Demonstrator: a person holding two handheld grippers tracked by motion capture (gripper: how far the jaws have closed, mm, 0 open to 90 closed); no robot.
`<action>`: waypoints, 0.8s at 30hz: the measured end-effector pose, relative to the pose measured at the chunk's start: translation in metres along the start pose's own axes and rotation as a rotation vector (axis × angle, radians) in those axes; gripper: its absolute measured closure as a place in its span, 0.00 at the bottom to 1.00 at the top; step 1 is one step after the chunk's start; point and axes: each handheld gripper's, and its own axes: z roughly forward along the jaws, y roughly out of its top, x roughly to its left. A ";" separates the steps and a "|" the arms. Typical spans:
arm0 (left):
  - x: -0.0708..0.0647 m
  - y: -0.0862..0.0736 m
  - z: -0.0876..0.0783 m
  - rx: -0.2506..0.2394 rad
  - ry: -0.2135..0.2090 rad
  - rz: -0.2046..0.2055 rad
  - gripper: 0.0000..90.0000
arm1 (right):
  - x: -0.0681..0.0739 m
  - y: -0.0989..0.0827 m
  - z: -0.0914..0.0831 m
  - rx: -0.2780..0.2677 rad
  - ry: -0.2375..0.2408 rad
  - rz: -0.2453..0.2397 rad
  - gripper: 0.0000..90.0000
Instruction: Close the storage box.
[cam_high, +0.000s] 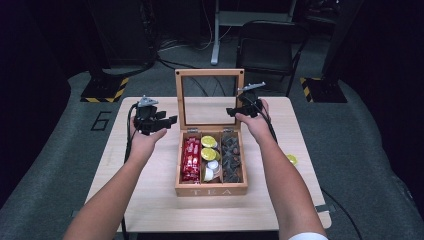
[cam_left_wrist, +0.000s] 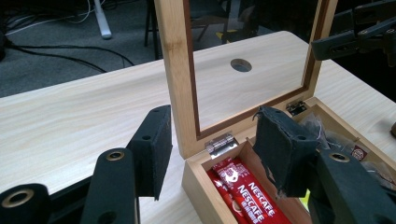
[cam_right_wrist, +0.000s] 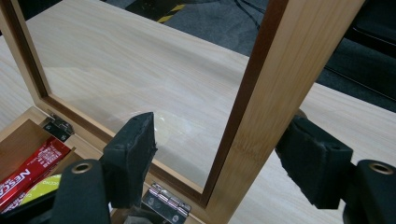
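The person's forearms come in at the near edge of the table (cam_high: 150, 200), one on each side of the wooden tea box (cam_high: 211, 190), which sits at the middle of the table with its glass-paned lid (cam_high: 209, 73) standing upright at the box's far side. Inside the box, red Nescafe sachets (cam_high: 191, 159) fill the left compartment, yellow and white pods (cam_high: 209, 141) the middle one, and dark wrapped pieces (cam_high: 231, 157) the right one. The left gripper (cam_left_wrist: 212, 149) hovers at the lid's left post, jaws apart on either side of it without touching. The right gripper (cam_right_wrist: 229, 161) straddles the lid's right post, jaws open, pads clear of the wood. A small yellow pod (cam_high: 292, 159) lies right of the box.
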 end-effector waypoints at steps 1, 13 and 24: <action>0.000 0.000 0.000 -0.001 -0.001 0.000 0.51 | 0.001 0.000 0.000 0.004 -0.002 0.004 0.32; 0.000 -0.002 0.001 0.004 0.003 0.002 0.51 | -0.001 0.002 -0.005 0.008 -0.045 0.045 0.53; 0.000 -0.002 0.002 0.005 0.001 0.006 0.51 | -0.004 0.001 -0.007 0.003 -0.066 0.082 0.67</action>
